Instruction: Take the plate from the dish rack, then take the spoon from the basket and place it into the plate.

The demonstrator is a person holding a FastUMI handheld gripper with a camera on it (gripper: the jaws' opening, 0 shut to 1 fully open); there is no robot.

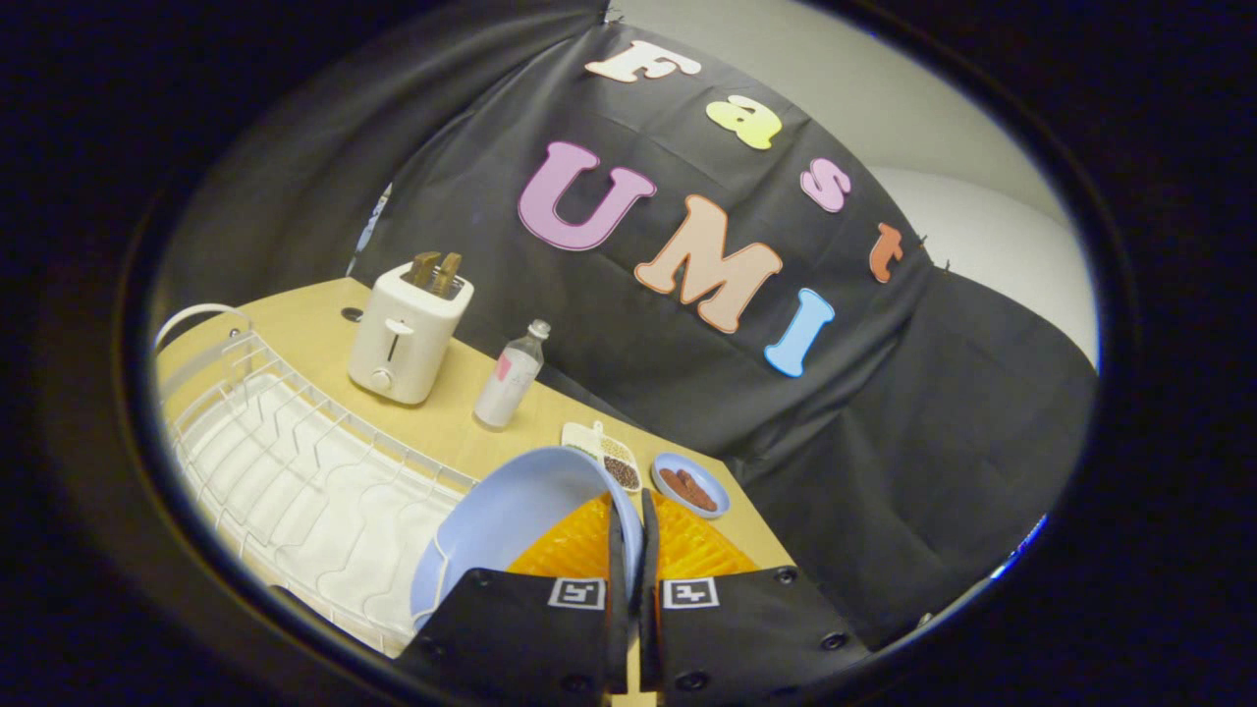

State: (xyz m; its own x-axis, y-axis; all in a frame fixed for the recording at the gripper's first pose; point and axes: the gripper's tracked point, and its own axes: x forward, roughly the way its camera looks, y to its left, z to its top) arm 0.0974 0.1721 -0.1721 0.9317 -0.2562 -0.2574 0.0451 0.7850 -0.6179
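Above the white dish rack (295, 481), the gripper (628, 550) has its fingers closed on the rim of the blue plate (520, 520), which may slip because the grip is thin.

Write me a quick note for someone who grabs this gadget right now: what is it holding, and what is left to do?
Gripper: shut on the rim of the blue plate, held tilted above the white dish rack.
Done: the plate is out of the rack's slots.
Left: set the plate down on the table, then fetch the spoon from the basket and lay it in the plate. I cannot make out a spoon; an orange ribbed thing lies just behind the fingers.
Nearby: toaster, bottle.
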